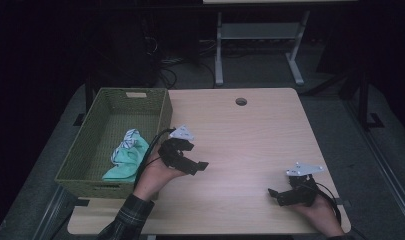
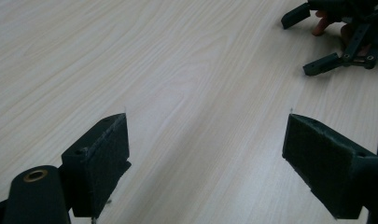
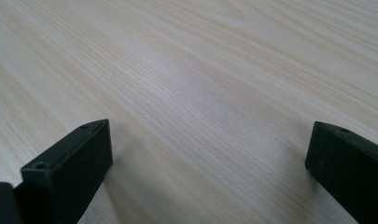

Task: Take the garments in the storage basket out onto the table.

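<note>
Left of centre in the high view, the left gripper [image 1: 202, 166] hangs wide open over bare table [image 1: 250, 145], beside the basket [image 1: 162, 107] holding a cloth [image 1: 127, 155]. Lower right, right gripper [image 1: 272, 194] also gapes, nothing held.

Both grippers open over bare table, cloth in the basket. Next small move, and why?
Probably swing the left gripper left over the basket rim toward the cloth. Its jaws stand open and empty beside the basket, and the cloth is the nearest thing; the right gripper sits open far across the table.
</note>
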### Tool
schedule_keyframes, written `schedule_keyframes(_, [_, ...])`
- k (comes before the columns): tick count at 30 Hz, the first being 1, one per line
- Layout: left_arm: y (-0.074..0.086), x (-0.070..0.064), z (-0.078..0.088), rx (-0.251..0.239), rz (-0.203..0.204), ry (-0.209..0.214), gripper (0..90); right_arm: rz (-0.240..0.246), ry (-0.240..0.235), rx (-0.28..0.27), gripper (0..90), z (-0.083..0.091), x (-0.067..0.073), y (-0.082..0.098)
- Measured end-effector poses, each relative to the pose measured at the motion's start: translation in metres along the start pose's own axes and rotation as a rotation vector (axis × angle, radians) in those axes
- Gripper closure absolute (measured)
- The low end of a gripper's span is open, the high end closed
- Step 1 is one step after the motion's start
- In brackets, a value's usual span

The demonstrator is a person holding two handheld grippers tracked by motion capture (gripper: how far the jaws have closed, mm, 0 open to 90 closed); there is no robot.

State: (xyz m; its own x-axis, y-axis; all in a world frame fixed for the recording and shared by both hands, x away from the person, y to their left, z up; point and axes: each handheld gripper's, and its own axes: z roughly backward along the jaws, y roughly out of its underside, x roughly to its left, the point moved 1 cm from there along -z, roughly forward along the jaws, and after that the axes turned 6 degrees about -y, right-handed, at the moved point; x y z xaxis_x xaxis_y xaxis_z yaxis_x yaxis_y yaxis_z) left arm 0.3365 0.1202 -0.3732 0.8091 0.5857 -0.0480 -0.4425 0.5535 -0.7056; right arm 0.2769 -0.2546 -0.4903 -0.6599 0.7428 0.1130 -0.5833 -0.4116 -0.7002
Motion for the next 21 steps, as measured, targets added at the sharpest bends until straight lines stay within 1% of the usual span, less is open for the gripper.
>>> schedule_keyframes(4, [-0.002, 0.002, 0.003, 0.008, 0.012, 0.009, 14.1, 0.0, 0.0, 0.0, 0.2, 0.0, 0.0, 0.0])
schedule_keyframes(5, [-0.002, 0.005, 0.004, 0.021, 0.006, 0.007, 14.1, 0.0, 0.0, 0.0, 0.2, 0.0, 0.0, 0.0])
schedule_keyframes(9, [-0.004, 0.009, 0.007, 0.035, -0.006, 0.005, 14.1, -0.001, -0.001, 0.0, 0.1, 0.0, 0.0, 0.0])
schedule_keyframes(11, [-0.004, 0.01, 0.01, 0.029, -0.012, -0.001, 14.1, -0.001, -0.001, 0.0, 0.1, 0.0, 0.0, 0.0])
schedule_keyframes(16, [-0.005, 0.012, 0.019, 0.022, -0.029, -0.001, 14.3, 0.0, 0.001, 0.003, 0.1, 0.0, 0.0, 0.0])
schedule_keyframes(20, [-0.004, 0.015, 0.024, 0.015, -0.025, -0.002, 14.3, 0.004, 0.003, 0.003, 0.1, 0.0, -0.001, 0.0])
schedule_keyframes(21, [-0.004, 0.017, 0.025, 0.018, -0.031, -0.003, 14.3, 0.005, 0.002, 0.002, 0.1, 0.0, -0.001, 0.0])
